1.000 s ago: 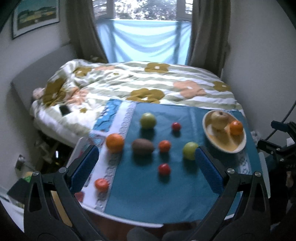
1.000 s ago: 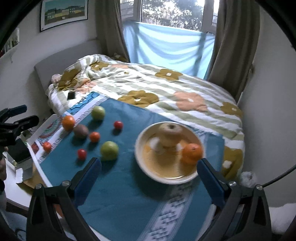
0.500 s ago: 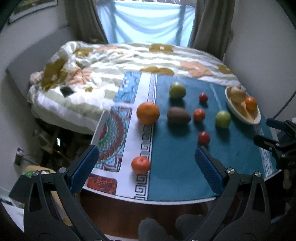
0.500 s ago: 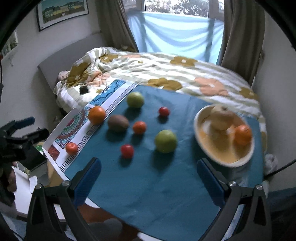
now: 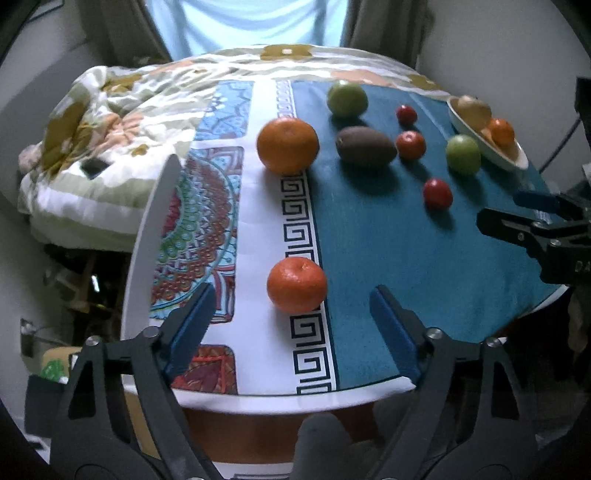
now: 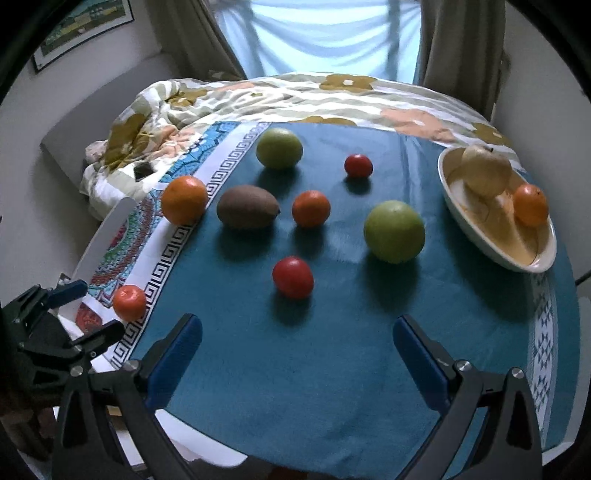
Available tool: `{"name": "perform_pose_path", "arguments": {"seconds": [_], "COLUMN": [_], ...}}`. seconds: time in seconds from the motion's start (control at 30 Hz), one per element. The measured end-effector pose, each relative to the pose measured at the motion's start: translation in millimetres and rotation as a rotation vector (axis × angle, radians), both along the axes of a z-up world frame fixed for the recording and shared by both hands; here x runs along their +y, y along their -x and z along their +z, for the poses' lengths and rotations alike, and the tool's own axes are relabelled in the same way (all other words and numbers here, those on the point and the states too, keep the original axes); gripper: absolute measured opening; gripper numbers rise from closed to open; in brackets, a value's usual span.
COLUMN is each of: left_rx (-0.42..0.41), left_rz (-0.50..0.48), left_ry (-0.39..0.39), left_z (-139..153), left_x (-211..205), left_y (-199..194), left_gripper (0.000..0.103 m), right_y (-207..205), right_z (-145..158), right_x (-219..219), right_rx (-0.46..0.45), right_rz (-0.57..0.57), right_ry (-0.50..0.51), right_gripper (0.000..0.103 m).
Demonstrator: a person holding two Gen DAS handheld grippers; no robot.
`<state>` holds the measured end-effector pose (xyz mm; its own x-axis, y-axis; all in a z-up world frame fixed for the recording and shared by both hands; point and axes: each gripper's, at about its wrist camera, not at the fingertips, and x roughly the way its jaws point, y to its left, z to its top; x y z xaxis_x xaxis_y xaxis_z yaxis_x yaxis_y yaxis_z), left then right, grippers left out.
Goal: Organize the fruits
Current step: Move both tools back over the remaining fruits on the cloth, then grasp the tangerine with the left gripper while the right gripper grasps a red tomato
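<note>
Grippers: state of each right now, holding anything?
Left gripper: jaws closing, nothing gripped; the small orange sits between the fingers, untouched.
Right gripper: open, empty, above the blue cloth.

A home bedroom is shown: a bed [image 6: 258,96] is covered by a flowered quilt, a curtained window [image 6: 325,33] is seen behind, and a framed picture [image 6: 85,29] is hung.

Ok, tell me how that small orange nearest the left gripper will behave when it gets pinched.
The small orange looks round and sits loose on flat cloth, so a nudge would probably roll it. Its skin seems smooth and glossy, so the fingers may slip unless centred. It is likely light and firm enough to squeeze gently.
</note>
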<state>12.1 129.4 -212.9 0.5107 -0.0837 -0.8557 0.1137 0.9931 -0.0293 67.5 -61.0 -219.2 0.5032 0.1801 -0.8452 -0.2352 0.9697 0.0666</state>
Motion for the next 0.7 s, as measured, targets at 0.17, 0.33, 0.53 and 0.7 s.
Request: {"name": "perform_pose_path", "arguments": {"seconds": [0.17, 0.33, 0.53, 0.7], "left_rx": [0.012, 0.039, 0.053, 0.06], "left_rz": [-0.011, 0.003, 0.023, 0.032], "left_ry": [0.002, -0.003, -0.02, -0.025], "left_z": [-12, -22, -26, -25], "left_x": [-6, -9, -8, -9], "left_y": [-5, -10, -15, -18], "left_gripper": [0.078, 0.063, 0.043, 0.043], "right_y": [-6, -12, -18, -22], "right_z": [-15, -24, -31, -31], "right_x": [6, 12, 15, 13], "right_rx": [0.034, 0.057, 0.073, 0.078], "right_rz": [0.014, 0.04, 0.059, 0.071], "right_ry": [0.016, 0.036, 0.036, 0.032], "right_gripper": [0.096, 0.086, 0.073, 0.065]}}
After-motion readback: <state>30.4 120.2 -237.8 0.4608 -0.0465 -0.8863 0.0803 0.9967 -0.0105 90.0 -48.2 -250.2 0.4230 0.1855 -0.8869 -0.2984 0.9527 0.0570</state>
